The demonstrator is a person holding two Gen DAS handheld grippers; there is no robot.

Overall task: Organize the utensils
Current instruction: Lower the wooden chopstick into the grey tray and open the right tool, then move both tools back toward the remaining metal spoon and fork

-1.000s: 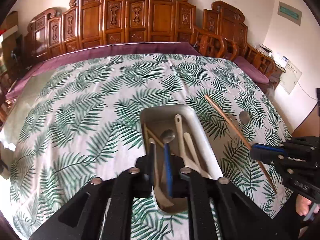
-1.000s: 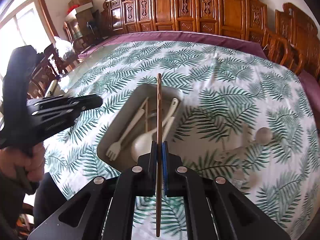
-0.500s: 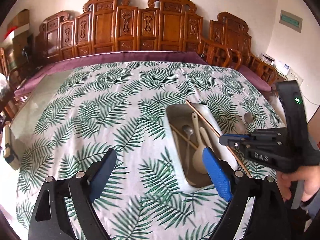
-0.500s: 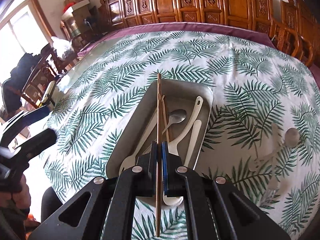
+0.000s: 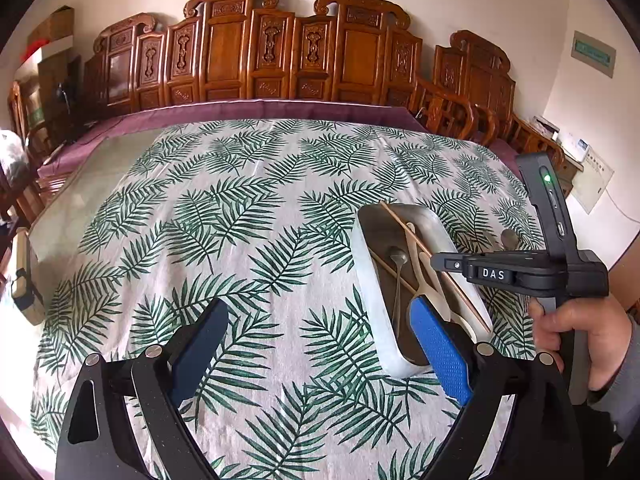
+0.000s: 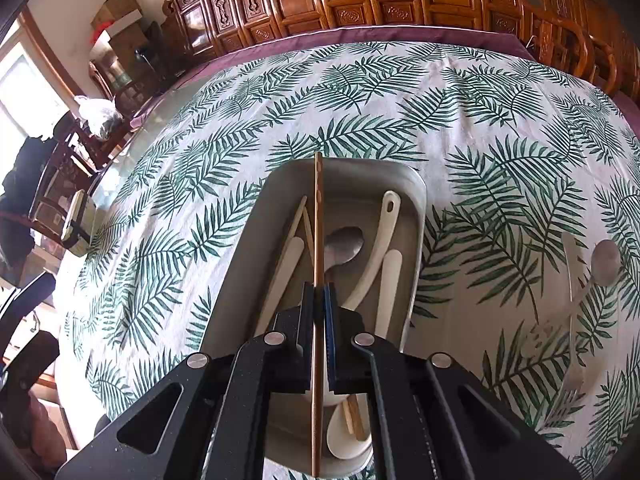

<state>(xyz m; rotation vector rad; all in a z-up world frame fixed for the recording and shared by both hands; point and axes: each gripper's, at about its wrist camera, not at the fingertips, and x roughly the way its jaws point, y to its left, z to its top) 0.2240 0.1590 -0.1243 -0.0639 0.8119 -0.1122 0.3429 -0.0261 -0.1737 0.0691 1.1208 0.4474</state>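
Note:
A grey tray (image 6: 416,208) lies on the leaf-print tablecloth and holds a metal spoon (image 6: 344,244), cream plastic utensils (image 6: 380,240) and wooden chopsticks (image 6: 300,220). My right gripper (image 6: 318,292) is shut on a long wooden chopstick (image 6: 318,200), held low over the tray and lengthwise along it. From the left wrist view the same gripper (image 5: 440,262) and chopstick (image 5: 404,228) hang above the tray (image 5: 368,280). My left gripper (image 5: 316,320) stands open and empty over the cloth, just left of the tray.
A second metal spoon (image 6: 606,260) and a cream utensil (image 6: 572,280) lie on the cloth right of the tray. Carved wooden chairs (image 5: 280,52) line the far side. A hand (image 5: 576,336) holds the right gripper. A small dark device (image 5: 24,276) sits at the table's left edge.
My left gripper opened, left a utensil in the tray and drew back to the left. My right gripper carried the chopstick lower and over the tray.

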